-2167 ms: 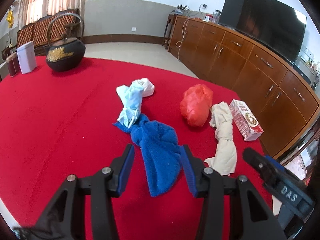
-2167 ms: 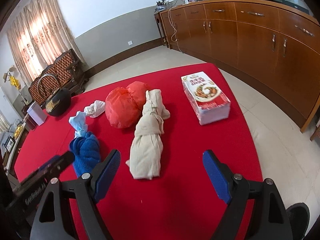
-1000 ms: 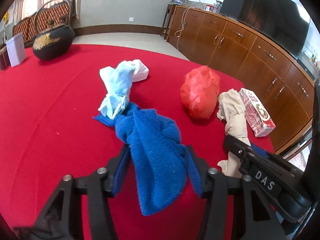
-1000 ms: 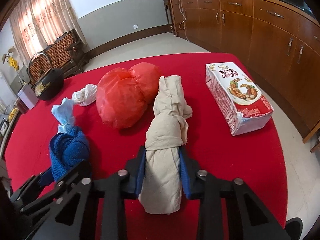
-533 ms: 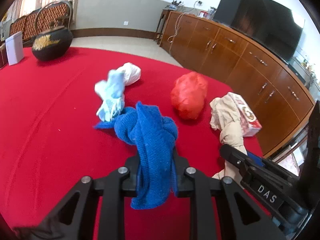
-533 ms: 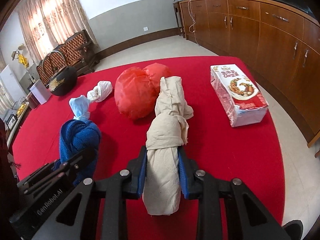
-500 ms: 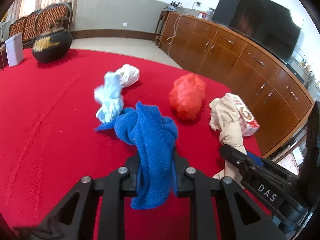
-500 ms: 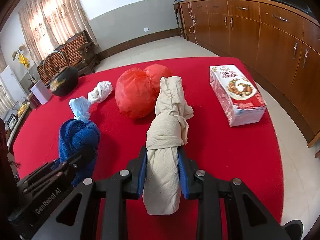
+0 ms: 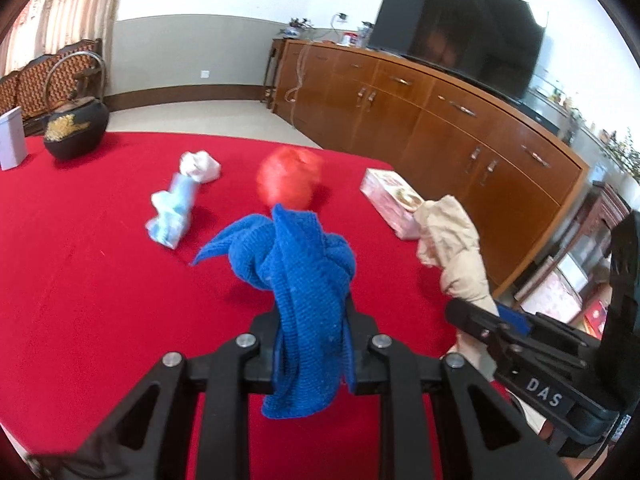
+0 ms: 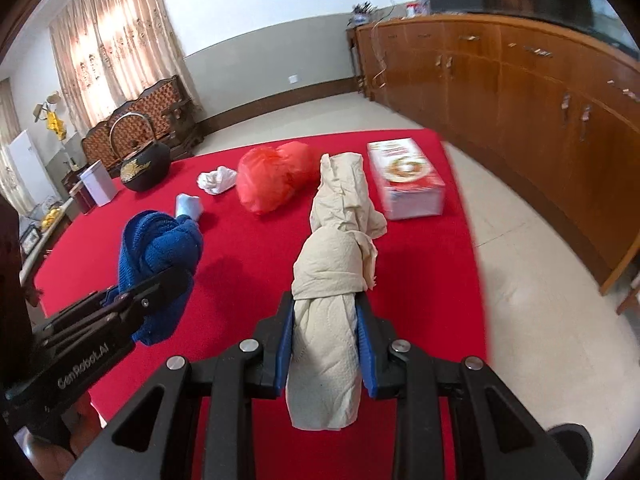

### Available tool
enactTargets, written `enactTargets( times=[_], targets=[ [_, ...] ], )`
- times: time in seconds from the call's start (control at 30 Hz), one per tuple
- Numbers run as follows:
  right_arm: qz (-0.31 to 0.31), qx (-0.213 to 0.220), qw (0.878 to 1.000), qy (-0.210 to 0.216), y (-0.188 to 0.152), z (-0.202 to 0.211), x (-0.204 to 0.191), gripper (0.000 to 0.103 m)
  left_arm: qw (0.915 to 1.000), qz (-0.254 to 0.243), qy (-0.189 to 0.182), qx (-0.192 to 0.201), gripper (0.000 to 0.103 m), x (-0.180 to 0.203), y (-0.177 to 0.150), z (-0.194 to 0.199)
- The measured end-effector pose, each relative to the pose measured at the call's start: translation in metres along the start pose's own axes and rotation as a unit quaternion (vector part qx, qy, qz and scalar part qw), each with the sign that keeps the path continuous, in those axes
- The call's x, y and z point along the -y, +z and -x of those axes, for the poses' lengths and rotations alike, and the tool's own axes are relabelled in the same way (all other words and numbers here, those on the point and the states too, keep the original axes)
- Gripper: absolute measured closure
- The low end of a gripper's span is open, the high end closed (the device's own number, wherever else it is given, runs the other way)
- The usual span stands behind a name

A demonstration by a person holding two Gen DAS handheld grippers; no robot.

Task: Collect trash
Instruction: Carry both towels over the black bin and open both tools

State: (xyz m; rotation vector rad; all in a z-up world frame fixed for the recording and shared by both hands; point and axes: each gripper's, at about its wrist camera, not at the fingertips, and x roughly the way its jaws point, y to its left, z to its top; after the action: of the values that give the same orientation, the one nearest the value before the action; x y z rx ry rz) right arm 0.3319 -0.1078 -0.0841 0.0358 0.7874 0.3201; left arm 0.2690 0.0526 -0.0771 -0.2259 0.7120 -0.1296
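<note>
My left gripper [image 9: 310,344] is shut on a knotted blue cloth [image 9: 298,264] and holds it above the red table [image 9: 80,280]. My right gripper [image 10: 325,344] is shut on a knotted beige cloth [image 10: 336,264], also lifted off the table. Each held cloth shows in the other view: the beige cloth [image 9: 456,248] at the right, the blue cloth [image 10: 160,248] at the left. A red plastic bag [image 9: 290,180], a light blue wad [image 9: 174,210] and a white crumpled wad [image 9: 200,166] lie on the table ahead.
A red and white carton [image 10: 406,178] lies near the table's right edge. A black kettle [image 9: 76,130] and a white box [image 9: 12,138] stand at the far left. A wooden cabinet [image 9: 440,120] with a TV [image 9: 456,32] runs along the right.
Both grippers closed on their cloths about a second ago and have since lifted them off the table. The views have risen and tilted up.
</note>
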Motion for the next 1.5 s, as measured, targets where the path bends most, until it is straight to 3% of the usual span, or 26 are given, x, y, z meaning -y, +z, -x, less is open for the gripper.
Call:
enactTargets(
  times=[0.2, 0.47, 0.77, 0.87, 1.13, 1.4, 1.5],
  targets=[
    [-0.053, 0.016, 0.998, -0.029, -0.037, 0.054, 0.047, 0.073, 0.9994, -0.018, -0.030, -0.006, 0.080, 0.041, -0.016, 0.014],
    [-0.136, 0.025, 0.985, -0.103, -0.099, 0.125, 0.137, 0.073, 0.9934, -0.060, -0.092, -0.034, 0.080, 0.120, -0.042, 0.019],
    [-0.213, -0.010, 0.962, -0.168, -0.180, 0.178, 0.222, 0.073, 0.9747, -0.130, -0.161, -0.086, 0.080, 0.220, -0.089, 0.013],
    [-0.237, -0.033, 0.955, -0.177, -0.205, 0.186, 0.247, 0.073, 0.9645, -0.149, -0.184, -0.116, 0.080, 0.244, -0.111, 0.000],
    [-0.282, -0.090, 0.936, -0.193, -0.254, 0.183, 0.293, 0.073, 0.9472, -0.176, -0.188, -0.191, 0.080, 0.279, -0.163, -0.044],
    [-0.294, -0.126, 0.928, -0.190, -0.271, 0.161, 0.312, 0.072, 0.9299, -0.209, -0.177, -0.245, 0.078, 0.314, -0.199, -0.080],
    [-0.301, -0.133, 0.924, -0.196, -0.271, 0.157, 0.320, 0.065, 0.9275, -0.212, -0.169, -0.257, 0.071, 0.317, -0.203, -0.089]
  ],
)
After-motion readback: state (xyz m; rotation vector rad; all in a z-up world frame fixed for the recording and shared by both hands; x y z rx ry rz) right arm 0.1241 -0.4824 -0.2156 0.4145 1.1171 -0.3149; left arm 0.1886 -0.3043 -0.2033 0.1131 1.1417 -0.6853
